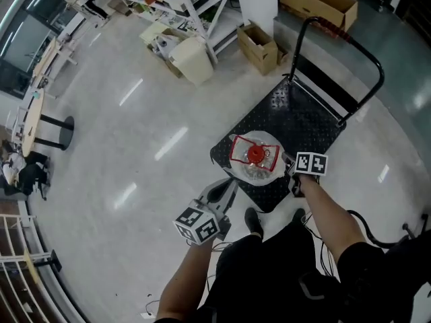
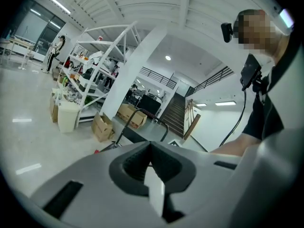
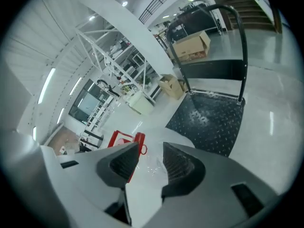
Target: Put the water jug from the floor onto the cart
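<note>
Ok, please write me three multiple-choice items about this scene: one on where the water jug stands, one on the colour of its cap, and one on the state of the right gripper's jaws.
1. Where is the water jug?
A) on the white floor beside the shelves
B) on the black cart, at the end nearest the person
C) inside a cardboard box

2. What colour is the jug's cap?
A) blue
B) red
C) white

3. How do the jaws of the right gripper stand?
A) pressed together
B) clamped on the cart's handle
C) apart, gripping nothing

Answers:
1 B: the head view shows the jug standing on the cart.
2 B: the cap is red in both the head view and the right gripper view.
3 C: the right gripper view shows a clear gap between the pads.
</note>
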Tool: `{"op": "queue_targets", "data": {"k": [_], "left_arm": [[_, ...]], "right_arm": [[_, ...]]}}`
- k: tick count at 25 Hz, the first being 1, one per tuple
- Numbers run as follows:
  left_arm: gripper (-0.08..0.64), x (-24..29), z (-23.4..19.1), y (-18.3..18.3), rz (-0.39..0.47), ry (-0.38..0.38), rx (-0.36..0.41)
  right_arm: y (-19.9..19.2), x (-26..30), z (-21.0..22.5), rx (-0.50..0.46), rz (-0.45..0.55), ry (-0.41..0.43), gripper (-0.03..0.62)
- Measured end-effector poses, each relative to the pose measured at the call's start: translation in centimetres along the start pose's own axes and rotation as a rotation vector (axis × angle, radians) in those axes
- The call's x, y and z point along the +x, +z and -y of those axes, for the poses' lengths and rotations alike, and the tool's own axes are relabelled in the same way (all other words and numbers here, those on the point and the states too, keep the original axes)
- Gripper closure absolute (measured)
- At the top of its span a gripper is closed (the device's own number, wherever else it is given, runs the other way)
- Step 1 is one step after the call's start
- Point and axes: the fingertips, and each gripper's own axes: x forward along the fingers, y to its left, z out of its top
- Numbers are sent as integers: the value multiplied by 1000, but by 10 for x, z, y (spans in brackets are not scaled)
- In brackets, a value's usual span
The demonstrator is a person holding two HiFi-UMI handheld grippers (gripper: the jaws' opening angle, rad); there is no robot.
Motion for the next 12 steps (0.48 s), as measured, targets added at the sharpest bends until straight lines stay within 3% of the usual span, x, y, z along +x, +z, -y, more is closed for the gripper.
{"op": "queue_targets", "data": {"k": [8, 12], "left_arm": [[568, 52, 68, 29, 33, -147, 83], [568, 90, 122, 45, 44, -260, 159]], "right_arm": [[53, -130, 35, -162, 186, -56, 453], [80, -221, 51, -172, 346, -46, 474]]}}
